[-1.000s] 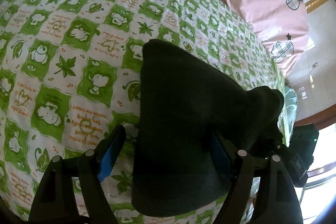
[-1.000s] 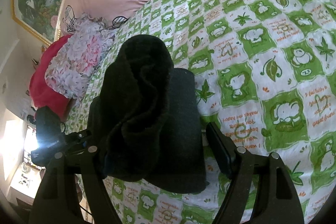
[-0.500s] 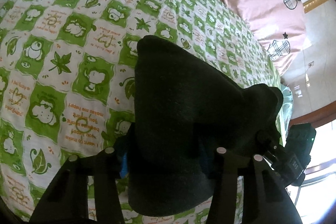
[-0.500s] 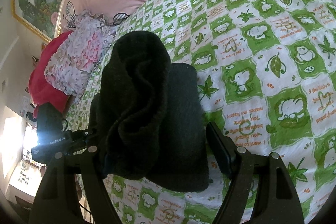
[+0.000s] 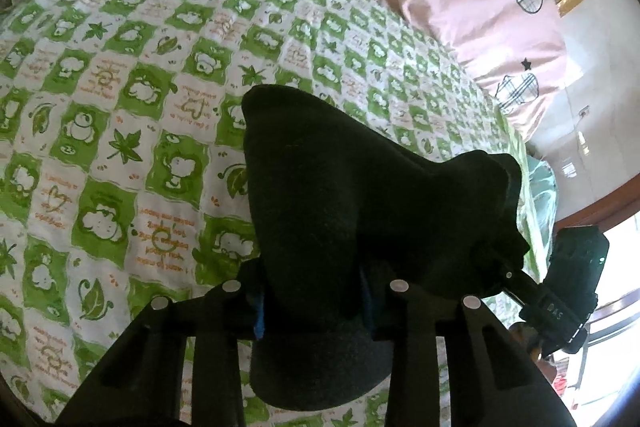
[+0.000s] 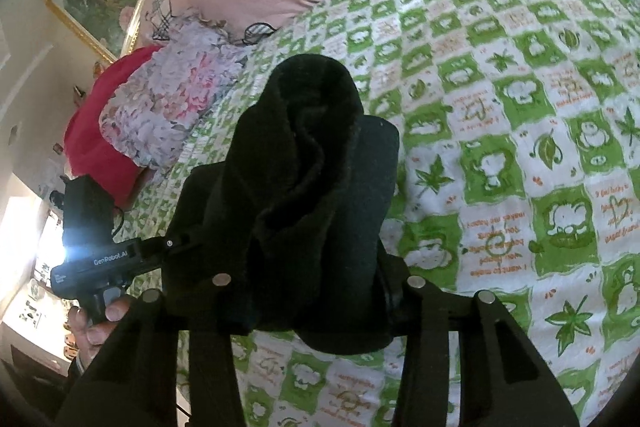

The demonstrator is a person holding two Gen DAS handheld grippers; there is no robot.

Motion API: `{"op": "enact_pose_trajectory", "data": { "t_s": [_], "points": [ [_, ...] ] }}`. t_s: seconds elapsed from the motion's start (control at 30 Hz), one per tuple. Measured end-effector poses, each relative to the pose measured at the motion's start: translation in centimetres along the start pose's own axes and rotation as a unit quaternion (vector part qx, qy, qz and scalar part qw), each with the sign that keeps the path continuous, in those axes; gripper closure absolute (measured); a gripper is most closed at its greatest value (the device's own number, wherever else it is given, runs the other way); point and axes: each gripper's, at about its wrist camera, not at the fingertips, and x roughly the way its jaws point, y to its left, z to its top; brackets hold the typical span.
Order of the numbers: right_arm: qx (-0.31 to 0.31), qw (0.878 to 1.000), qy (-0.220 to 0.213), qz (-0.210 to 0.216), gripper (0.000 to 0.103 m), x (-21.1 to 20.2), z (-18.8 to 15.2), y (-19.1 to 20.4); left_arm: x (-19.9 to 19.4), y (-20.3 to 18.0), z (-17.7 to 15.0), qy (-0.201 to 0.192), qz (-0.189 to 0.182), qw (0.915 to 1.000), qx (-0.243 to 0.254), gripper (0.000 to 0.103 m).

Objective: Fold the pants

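- Nearest to me, the left claw [image 5: 316, 311] has just been closing, and its jaws now pinch the near edge of the black pants [image 5: 340, 195], with the cloth bunched between the pads.
- The right claw [image 6: 316, 303] has just been closing too; it now pinches a thick rolled wad at the pants' other near corner.
- A second ago both claws stood spread wide on either side of the cloth, so this is the change: the grip is made, and I judge a lift for the next fold can begin.
- The pants lie on the green checked bedsheet [image 5: 120, 155], the folded bundle reaching away from the claws.
- Beyond the pants lies a floral pillow [image 6: 168, 107], and farther off a pink quilt [image 5: 460, 7].
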Motion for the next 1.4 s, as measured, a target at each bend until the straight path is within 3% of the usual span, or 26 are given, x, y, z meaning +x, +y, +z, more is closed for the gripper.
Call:
{"op": "enact_pose_trajectory", "data": {
  "t_s": [0.33, 0.7, 0.93, 1.17, 1.4],
  "points": [
    [-0.016, 0.999, 0.000, 0.051, 0.059, 1.6, 1.1, 3.6, -4.9, 2.6, 0.9, -0.045, 0.020, 0.9987, -0.013, 0.069],
    [-0.034, 0.993, 0.023, 0.108, 0.059, 8.1, 3.4, 9.1, -9.5, 8.1, 4.2, -0.092, 0.066, 0.9926, -0.044, 0.069],
    [-0.050, 0.991, 0.038, 0.117, 0.059, 12.0, 5.2, 11.2, -10.1, 11.0, 6.4, -0.104, 0.090, 0.9885, -0.062, 0.069],
    [-0.054, 0.992, 0.057, 0.096, 0.058, 15.0, 5.9, 11.4, -8.3, 12.7, 7.3, -0.093, 0.106, 0.9876, -0.068, 0.068],
    [-0.031, 0.994, 0.063, 0.083, 0.048, 16.1, 5.5, 9.7, -7.3, 13.3, 7.0, -0.085, 0.110, 0.9884, -0.062, 0.054]
  ]
}}
